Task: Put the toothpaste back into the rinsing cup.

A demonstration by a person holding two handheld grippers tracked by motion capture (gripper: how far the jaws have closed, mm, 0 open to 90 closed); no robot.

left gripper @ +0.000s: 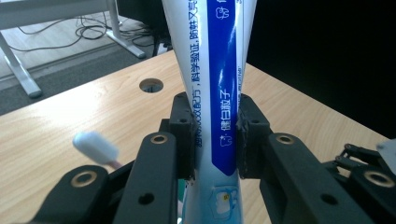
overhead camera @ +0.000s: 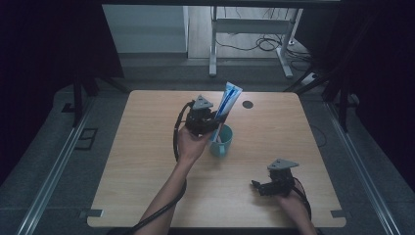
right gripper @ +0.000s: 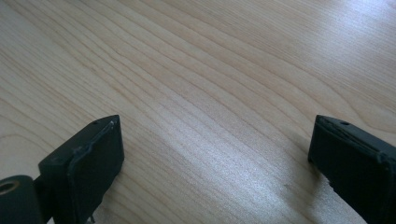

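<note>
We have our left gripper (overhead camera: 213,123) clamped on the toothpaste tube (overhead camera: 228,99); in the left gripper view its two pads press flat against either side of the blue and white tube (left gripper: 219,93), which stands nearly upright and leans a little away from us. The tube's lower end hangs at the mouth of the teal cup (overhead camera: 222,142), and whether it touches the rim we cannot tell. A toothbrush (left gripper: 95,145) shows its white head just beside the left jaw, low in the left gripper view.

The cup stands near the middle of the wooden table (overhead camera: 147,161), well apart from every edge, with bare wood on all sides of it. A round cable hole (overhead camera: 247,104) sits just behind the tube, toward the far edge.

Our right gripper (overhead camera: 255,185) rests low over the table near the front right corner, well apart from the cup, its jaws spread wide with only bare wood (right gripper: 210,93) between them. Between the two grippers the tabletop lies open. Beyond the far edge we see floor and the white legs of a desk (overhead camera: 213,49).
</note>
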